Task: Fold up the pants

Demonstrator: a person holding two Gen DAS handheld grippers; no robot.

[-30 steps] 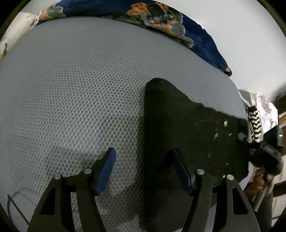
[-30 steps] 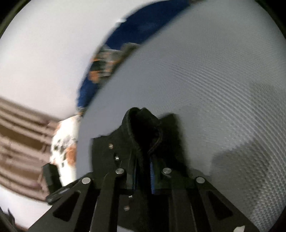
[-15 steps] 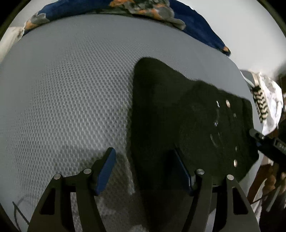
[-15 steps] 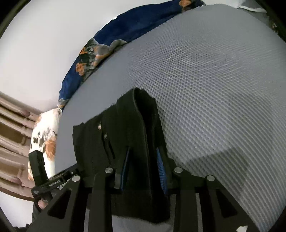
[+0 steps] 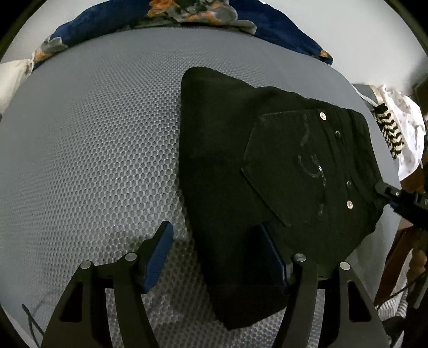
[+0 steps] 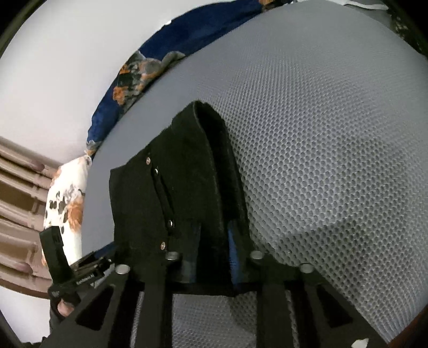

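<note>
Black pants (image 5: 256, 171) folded into a compact stack on the grey mesh mattress (image 5: 88, 150), back pocket (image 5: 291, 166) and rivets facing up. Left gripper (image 5: 214, 254) spread wide and holding nothing: one blue pad over bare mattress, the other over the near corner of the stack, whose near edge lies between them. Right gripper (image 6: 214, 249) pinched on a thick fold of the pants at the waistband edge, cloth filling the gap between its pads and rising ahead of the fingertips in a raised ridge. Looks like the closing stage: final fold being laid down and squared. Next, probably: lower that ridge flat ahead of the right fingers, release without dragging the top layer, keep the left fingers ready to press or steady the near edge. Blue floral blanket (image 5: 192, 16) bunched beyond the stack, well apart.
</note>
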